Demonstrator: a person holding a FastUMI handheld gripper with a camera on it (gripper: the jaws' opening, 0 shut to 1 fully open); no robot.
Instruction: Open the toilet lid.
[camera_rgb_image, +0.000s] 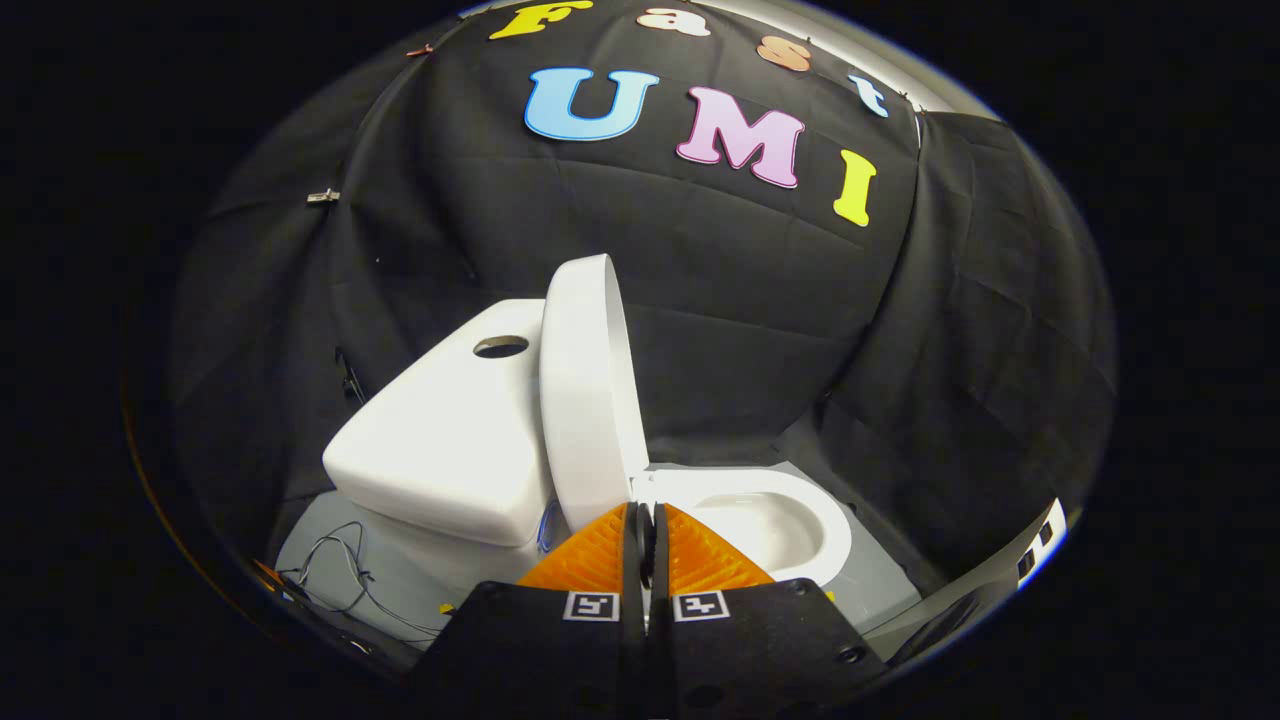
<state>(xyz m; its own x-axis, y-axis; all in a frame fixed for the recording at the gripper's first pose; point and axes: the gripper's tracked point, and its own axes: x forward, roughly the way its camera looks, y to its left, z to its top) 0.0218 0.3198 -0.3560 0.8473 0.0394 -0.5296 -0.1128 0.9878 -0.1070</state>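
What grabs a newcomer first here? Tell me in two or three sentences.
The white toilet lid stands raised, nearly upright, leaning toward the tank beside it. Next to the lid the open bowl shows, just beyond the fingers. The gripper sits with its fingers closed together, their tips right at the lid's lower edge, with no clear grip on it.

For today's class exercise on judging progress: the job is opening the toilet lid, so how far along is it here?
Done: the lid stands raised, almost upright against the tank, and the bowl lies open. In hand: the gripper has its fingers closed together with nothing between them, just short of the lid's lower edge. Left: little, perhaps only drawing the gripper away.
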